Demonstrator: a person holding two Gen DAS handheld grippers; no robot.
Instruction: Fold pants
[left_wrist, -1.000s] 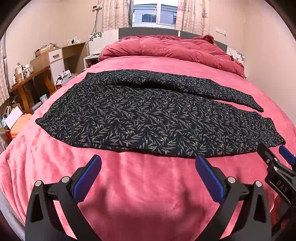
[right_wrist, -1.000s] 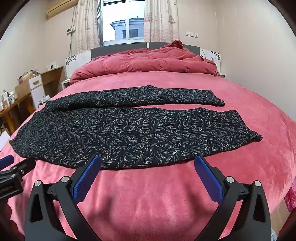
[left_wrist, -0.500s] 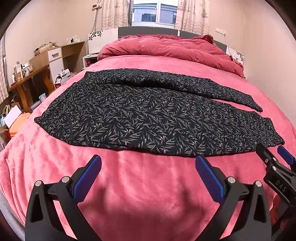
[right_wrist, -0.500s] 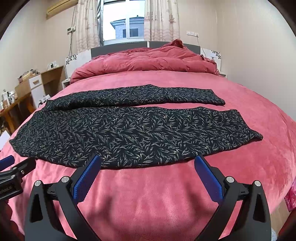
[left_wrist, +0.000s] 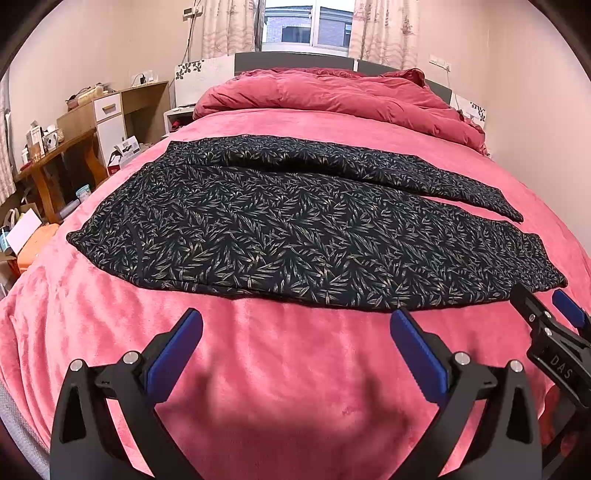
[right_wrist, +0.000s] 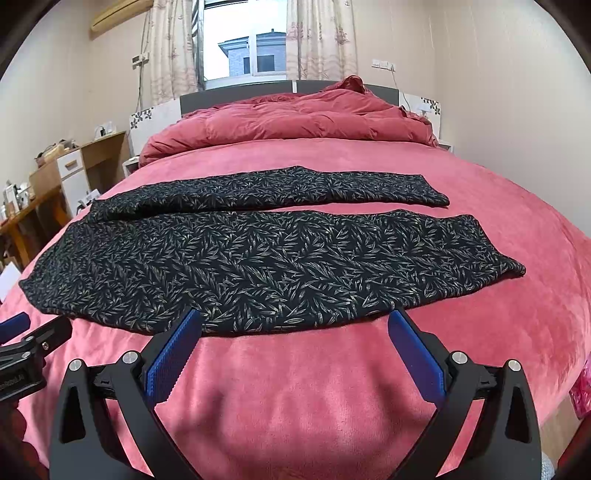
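Note:
Black pants with a pale leaf print (left_wrist: 280, 229) lie flat across the pink bed, waist at the left, both legs running to the right, and they also show in the right wrist view (right_wrist: 266, 258). My left gripper (left_wrist: 295, 321) is open and empty above the blanket, just short of the near leg's edge. My right gripper (right_wrist: 293, 321) is open and empty, its fingertips at the near leg's edge. The right gripper's fingers (left_wrist: 546, 321) show at the far right of the left wrist view, near the cuff. The left gripper's fingers (right_wrist: 29, 332) show at the left of the right wrist view.
A pink blanket (left_wrist: 295, 387) covers the bed. A bunched red duvet (left_wrist: 332, 99) lies at the headboard. A wooden desk and drawers with clutter (left_wrist: 74, 129) stand left of the bed. A wall (right_wrist: 517, 110) runs along the right side.
Both grippers have moved slightly forward toward the near leg of the pants. The pants have not moved and both grippers stay open.

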